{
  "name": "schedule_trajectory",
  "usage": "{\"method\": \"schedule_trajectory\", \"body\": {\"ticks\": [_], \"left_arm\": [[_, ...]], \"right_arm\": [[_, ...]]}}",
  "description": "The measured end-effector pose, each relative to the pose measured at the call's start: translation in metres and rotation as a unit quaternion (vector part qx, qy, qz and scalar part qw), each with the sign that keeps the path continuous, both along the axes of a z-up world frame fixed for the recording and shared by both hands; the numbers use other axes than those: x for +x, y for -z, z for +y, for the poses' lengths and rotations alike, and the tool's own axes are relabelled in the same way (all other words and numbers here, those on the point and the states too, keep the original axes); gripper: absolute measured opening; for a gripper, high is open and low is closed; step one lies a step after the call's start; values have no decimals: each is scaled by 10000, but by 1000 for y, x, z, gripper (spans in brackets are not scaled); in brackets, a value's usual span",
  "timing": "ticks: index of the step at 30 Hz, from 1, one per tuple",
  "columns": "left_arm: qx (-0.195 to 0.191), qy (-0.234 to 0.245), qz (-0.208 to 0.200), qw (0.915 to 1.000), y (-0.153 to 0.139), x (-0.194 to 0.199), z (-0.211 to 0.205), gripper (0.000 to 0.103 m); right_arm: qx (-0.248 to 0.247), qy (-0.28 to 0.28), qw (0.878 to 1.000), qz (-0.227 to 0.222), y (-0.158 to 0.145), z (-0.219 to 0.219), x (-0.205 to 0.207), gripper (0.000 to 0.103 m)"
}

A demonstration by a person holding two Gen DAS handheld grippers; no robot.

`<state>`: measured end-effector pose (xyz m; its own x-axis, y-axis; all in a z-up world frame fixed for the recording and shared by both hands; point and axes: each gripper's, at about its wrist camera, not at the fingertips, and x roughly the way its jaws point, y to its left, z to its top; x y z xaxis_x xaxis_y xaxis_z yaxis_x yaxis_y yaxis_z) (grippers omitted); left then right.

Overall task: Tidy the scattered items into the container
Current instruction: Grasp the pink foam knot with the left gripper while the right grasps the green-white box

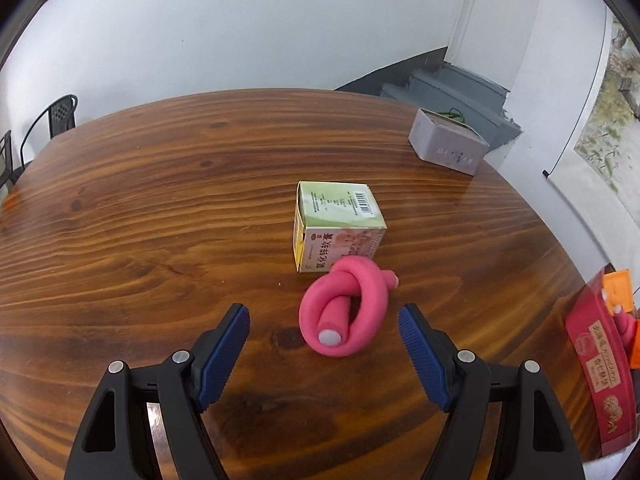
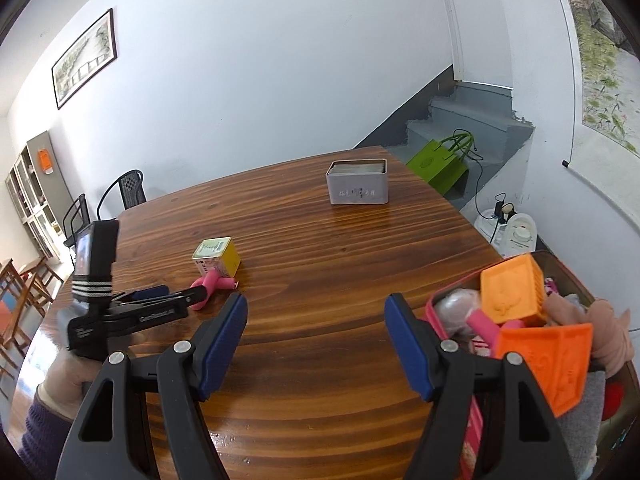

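Ahead of the left claw (image 1: 324,334), whose jaws stand released, the knotted pink foam tube (image 1: 344,312) lies on the desk (image 1: 160,200) touching a small carton (image 1: 338,226); straddle the knot squarely. Beside the right claw (image 2: 316,340), likewise released and empty, the red container (image 2: 434,304) sits crowded, so aim for a gap.

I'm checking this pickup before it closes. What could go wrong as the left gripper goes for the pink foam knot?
1. The pink foam knot touches the green box; the open left gripper might nudge the box.
2. The knot is springy and could squirm out of the pads.
3. The red container already looks heaped with orange blocks, so the knot may roll off.
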<state>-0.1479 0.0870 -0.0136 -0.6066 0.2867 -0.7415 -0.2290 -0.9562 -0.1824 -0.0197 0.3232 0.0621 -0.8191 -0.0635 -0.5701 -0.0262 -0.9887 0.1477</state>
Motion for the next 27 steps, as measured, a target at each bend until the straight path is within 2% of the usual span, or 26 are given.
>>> {"method": "schedule_trajectory", "body": {"ticks": [11, 15, 16, 22, 27], "left_arm": [[0, 206, -131, 9997, 12, -20, 4, 77], [-98, 289, -102, 9995, 10, -18, 6, 43], [-120, 297, -103, 9994, 10, -18, 5, 42], [-64, 90, 190, 9998, -12, -14, -20, 42], [36, -422, 536, 9977, -40, -12, -60, 42]], "right_arm": [[-60, -186, 9993, -313, 15, -21, -38, 75], [-147, -291, 9984, -459, 20, -29, -52, 75], [-186, -317, 9981, -492, 21, -30, -57, 75], [-480, -521, 9945, -765, 30, -44, -89, 75], [-524, -682, 9917, -951, 44, -69, -120, 75]]}}
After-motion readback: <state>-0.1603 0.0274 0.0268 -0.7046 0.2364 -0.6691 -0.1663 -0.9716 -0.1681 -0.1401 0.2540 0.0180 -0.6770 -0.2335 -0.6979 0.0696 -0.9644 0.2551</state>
